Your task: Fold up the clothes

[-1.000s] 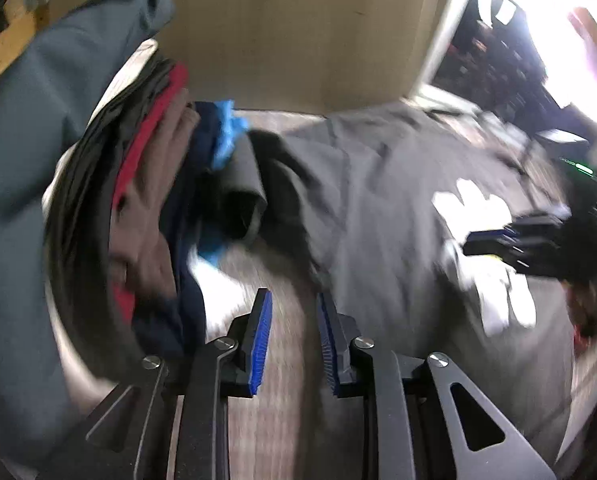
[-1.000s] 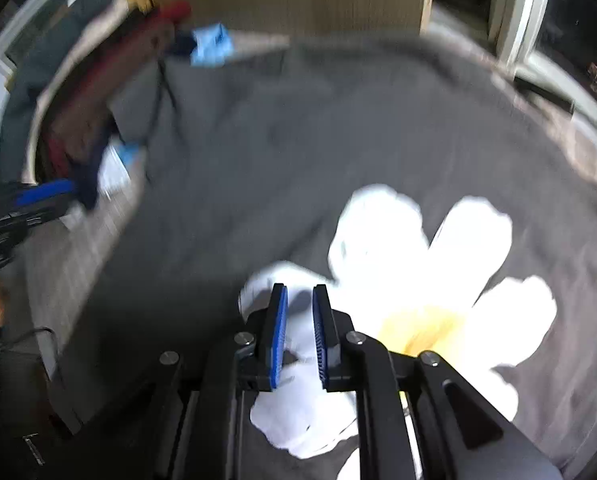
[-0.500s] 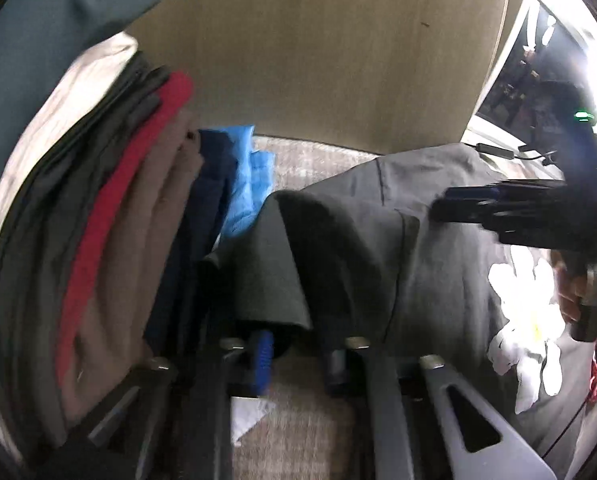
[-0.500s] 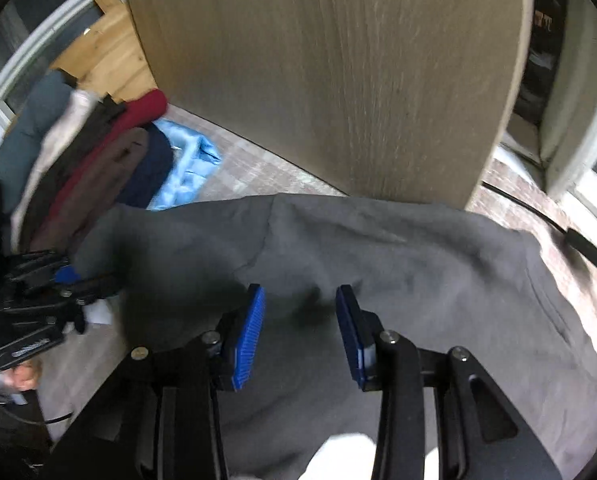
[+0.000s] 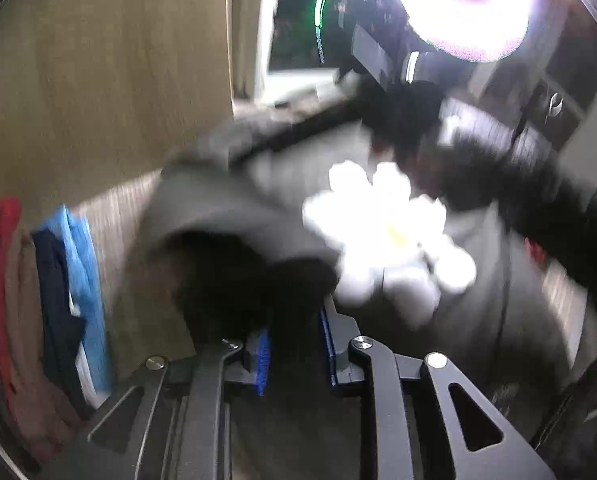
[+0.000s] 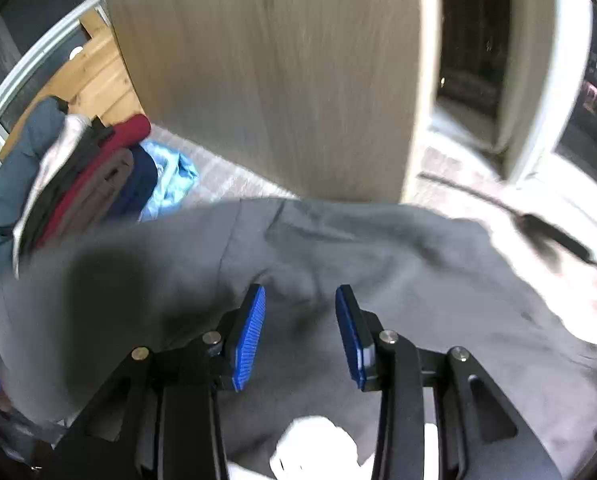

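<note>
A dark grey T-shirt [image 6: 338, 248] with a white flower print [image 5: 386, 236] lies spread on the checked surface. My left gripper [image 5: 294, 332] is shut on the shirt's sleeve [image 5: 234, 240] and holds it lifted; the cloth hides the fingertips. My right gripper [image 6: 300, 316] is open and empty, hovering just over the shirt's upper middle. The raised sleeve shows as a dark blur at the left of the right wrist view [image 6: 98, 288]. The left wrist view is motion-blurred.
A stack of folded clothes [image 6: 78, 176] in teal, red, brown and navy stands at the left, with a light blue garment [image 6: 170, 176] beside it. A wooden panel [image 6: 278, 80] rises behind the shirt. A dark cable [image 6: 546, 236] lies at the right.
My left gripper has closed on the sleeve and lifted it, swinging right over the shirt toward the flower print. My right gripper opened and moved up from the print to the shirt's upper part.
</note>
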A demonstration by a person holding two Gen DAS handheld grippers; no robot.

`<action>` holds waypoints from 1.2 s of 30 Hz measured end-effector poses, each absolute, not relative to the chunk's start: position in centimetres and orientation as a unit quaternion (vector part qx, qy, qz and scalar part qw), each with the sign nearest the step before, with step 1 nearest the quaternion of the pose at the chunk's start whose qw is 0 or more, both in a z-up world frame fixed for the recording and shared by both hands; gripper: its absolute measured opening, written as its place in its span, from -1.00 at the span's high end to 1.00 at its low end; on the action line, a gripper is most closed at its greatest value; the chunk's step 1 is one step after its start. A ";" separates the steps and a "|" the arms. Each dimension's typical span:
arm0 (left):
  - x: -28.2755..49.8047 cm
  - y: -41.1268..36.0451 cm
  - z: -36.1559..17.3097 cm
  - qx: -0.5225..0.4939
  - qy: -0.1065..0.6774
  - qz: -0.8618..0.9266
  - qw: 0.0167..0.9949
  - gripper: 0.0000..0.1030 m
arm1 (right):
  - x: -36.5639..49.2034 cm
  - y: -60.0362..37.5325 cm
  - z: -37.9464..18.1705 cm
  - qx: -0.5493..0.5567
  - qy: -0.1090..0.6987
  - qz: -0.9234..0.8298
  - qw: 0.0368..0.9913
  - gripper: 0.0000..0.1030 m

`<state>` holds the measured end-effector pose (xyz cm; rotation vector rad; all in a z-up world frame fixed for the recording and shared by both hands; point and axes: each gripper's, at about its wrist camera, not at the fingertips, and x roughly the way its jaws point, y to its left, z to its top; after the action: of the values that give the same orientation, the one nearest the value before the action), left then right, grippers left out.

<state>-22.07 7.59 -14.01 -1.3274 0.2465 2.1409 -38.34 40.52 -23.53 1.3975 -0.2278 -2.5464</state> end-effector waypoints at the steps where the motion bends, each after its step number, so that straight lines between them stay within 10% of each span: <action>1: -21.8 7.0 -14.4 -0.508 0.087 0.806 0.291 0.59 | -37.8 40.3 -22.7 0.470 -0.072 -0.871 0.121 0.29; 8: -20.4 4.1 -15.9 -0.523 0.073 0.812 0.247 0.59 | -35.5 37.4 -19.2 0.464 -0.040 -0.870 0.163 -0.01; 26: -19.1 2.3 -17.3 -0.529 0.063 0.810 0.247 0.52 | -31.4 30.2 -23.5 0.532 -0.019 -0.832 0.154 0.00; 33: -19.7 2.4 -18.0 -0.529 0.064 0.809 0.249 0.48 | -32.6 31.5 -26.4 0.565 -0.013 -0.810 0.155 0.85; 36: -20.2 2.8 -18.7 -0.534 0.073 0.805 0.247 0.48 | -32.8 33.5 -25.8 0.559 -0.037 -0.814 0.153 0.91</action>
<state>-20.24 2.84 -18.66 -1.4572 0.1977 2.1949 -32.79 33.53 -25.75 1.6026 -0.1053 -2.3356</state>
